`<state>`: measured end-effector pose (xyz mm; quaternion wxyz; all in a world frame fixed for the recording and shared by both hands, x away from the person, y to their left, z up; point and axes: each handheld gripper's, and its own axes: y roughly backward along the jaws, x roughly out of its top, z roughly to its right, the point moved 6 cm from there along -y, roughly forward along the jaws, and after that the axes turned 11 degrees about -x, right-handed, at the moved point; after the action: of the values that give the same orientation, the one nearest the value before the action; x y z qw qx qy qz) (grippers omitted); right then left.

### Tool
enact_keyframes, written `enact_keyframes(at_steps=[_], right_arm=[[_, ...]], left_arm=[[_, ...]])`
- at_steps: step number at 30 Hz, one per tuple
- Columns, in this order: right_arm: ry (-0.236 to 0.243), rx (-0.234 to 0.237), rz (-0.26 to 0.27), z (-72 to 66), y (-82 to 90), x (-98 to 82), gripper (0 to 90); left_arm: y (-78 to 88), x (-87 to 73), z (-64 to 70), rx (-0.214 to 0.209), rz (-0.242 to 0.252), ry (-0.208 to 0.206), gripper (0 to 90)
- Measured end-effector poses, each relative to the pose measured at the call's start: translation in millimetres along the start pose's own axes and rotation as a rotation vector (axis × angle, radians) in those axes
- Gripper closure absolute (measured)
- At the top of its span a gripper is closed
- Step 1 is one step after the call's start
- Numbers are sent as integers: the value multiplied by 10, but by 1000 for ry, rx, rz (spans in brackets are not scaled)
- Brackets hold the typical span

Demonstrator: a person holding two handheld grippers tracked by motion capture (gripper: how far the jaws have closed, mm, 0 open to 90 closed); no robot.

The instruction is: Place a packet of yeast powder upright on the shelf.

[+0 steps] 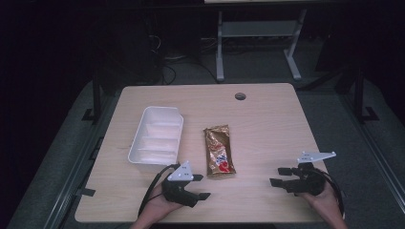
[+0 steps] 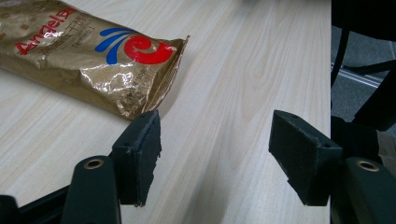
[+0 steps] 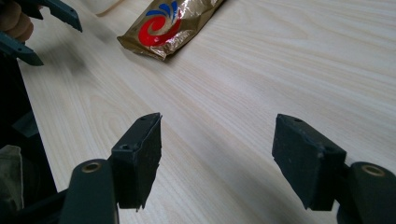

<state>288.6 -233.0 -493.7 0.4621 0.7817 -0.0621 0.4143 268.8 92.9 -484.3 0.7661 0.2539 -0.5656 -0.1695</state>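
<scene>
A gold snack packet [image 1: 219, 150] with a red and blue swirl lies flat near the middle of the wooden table [image 1: 267, 124]. My left gripper [image 1: 201, 187] rests low at the front left, jaws open and empty, pointing right toward the packet's near end [image 2: 93, 60]. At the front right my right gripper [image 1: 280, 176] stands open too, with bare wood between its jaws. Its own view has the packet [image 3: 170, 25] far ahead at the upper left, and the left gripper [image 3: 37, 28] at the top left corner.
A white plastic tray [image 1: 157, 138] stands empty left of the packet. A round cable hole [image 1: 240, 96] sits near the table's far edge. Desk legs [image 1: 258, 43] and cables stand on the dark floor behind.
</scene>
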Motion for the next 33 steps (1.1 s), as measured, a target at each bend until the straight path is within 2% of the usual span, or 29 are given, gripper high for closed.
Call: enact_keyframes(at_steps=[8,11,17,20,24,31,33], right_arm=[[9,0,-4,-41,-14,1,324],[13,-3,-10,-46,-22,-1,324],[11,-3,-25,-42,-43,-13,324],[10,3,-20,-41,-41,-2,324],[0,-6,-31,-22,-52,23,343],[-18,6,-25,29,-90,243,351],[-20,5,-16,42,-98,328,351]], left_arm=[[-27,7,19,2,-19,-24,389],[-46,-8,-4,11,-42,-26,419],[-57,-35,-49,25,-62,-7,506],[-66,-7,-91,10,-47,43,555],[-94,14,-120,11,-56,67,624],[-175,82,-175,21,-74,76,756],[-196,104,-197,10,-71,83,788]])
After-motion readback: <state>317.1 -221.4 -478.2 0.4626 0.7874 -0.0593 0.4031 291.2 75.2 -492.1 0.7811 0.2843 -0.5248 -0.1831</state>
